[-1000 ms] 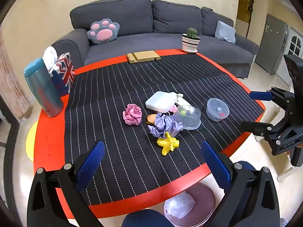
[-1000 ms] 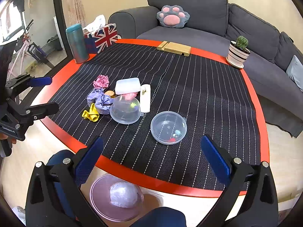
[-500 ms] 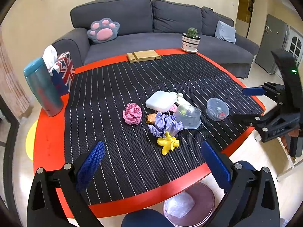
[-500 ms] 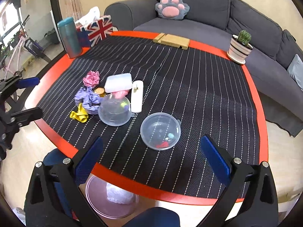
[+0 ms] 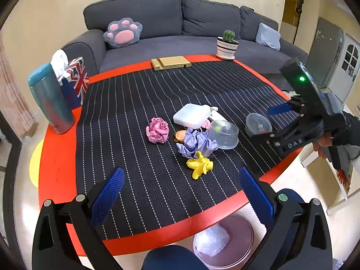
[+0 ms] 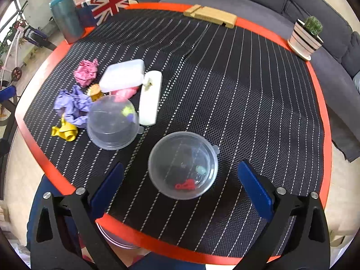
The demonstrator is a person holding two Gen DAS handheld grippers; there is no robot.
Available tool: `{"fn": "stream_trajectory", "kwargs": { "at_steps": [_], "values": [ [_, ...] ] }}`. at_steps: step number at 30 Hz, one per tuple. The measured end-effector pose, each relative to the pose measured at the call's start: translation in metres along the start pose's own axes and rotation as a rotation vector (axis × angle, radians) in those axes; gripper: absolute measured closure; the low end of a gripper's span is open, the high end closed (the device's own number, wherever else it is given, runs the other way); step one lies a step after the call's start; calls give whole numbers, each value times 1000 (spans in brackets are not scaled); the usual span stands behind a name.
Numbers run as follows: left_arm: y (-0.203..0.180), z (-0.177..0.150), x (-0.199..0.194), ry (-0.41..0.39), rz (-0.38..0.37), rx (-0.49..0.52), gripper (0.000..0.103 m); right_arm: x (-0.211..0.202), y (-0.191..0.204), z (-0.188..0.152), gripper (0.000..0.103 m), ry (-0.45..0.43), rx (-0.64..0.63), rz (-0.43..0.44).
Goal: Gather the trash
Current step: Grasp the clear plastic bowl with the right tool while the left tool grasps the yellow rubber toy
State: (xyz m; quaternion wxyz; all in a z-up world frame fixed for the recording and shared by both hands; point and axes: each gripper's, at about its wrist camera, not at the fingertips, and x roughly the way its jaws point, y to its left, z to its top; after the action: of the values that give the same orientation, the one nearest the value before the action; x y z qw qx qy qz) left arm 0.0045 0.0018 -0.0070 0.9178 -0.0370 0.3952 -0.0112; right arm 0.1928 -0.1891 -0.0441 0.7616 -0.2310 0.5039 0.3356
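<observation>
Right tool (image 6: 180, 184) hangs over the near edge of the counter (image 6: 324, 121), jaws wide but just been narrowing a little, and the clear round tub (image 6: 183, 165) sits on the mat between the two blue pads, nothing touching it, nothing gripped. Left tool (image 5: 180, 199) is spread wide too and empty, hovering over bare striped mat at the counter's near rim.

The trash sits in a cluster left of the tub: pink paper ball (image 6: 86, 72), purple crumpled paper (image 6: 72, 104), yellow scrap (image 6: 64, 130), a second clear tub (image 6: 112, 122), a white box (image 6: 122, 77).

Left wrist view gives what the right one can't: the right tool (image 5: 276, 121) seen from the side, angled down beside the clear round tub (image 5: 257, 123), a hand (image 5: 326, 140) behind it, and the bin (image 5: 225, 240) on the floor under the counter with a wad of plastic inside. The right wrist view alone shows small red and green bits inside the tub
</observation>
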Motion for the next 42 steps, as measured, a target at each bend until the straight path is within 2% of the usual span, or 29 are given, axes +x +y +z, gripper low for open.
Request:
{"fn": "stream_trajectory", "kwargs": {
  "at_steps": [1, 3, 6, 9, 21, 29, 39, 41, 42],
  "values": [
    [0, 0, 0, -1, 0, 1, 5, 4, -1, 1, 21, 15, 2, 8],
    [0, -1, 1, 0, -1, 1, 5, 8, -2, 3, 26, 33, 6, 18],
    [0, -2, 2, 2, -5, 0, 5, 12, -2, 4, 43, 47, 5, 23],
    [-1, -2, 3, -11, -3, 12, 5, 12, -2, 5, 43, 49, 4, 23],
    [-9, 3, 20, 15, -14, 31, 5, -13, -5, 0, 43, 4, 43, 43],
    [-8, 2, 45, 132, -35, 22, 5, -32, -1, -2, 43, -23, 37, 49],
    [-10, 0, 76, 210, -44, 36, 6, -36, -3, -8, 43, -24, 42, 44],
    [-10, 0, 80, 214, -44, 34, 10, -36, -3, -10, 43, -25, 44, 45],
    [-11, 0, 82, 217, -43, 34, 19, -36, -3, -10, 43, -24, 44, 45]
  ]
}}
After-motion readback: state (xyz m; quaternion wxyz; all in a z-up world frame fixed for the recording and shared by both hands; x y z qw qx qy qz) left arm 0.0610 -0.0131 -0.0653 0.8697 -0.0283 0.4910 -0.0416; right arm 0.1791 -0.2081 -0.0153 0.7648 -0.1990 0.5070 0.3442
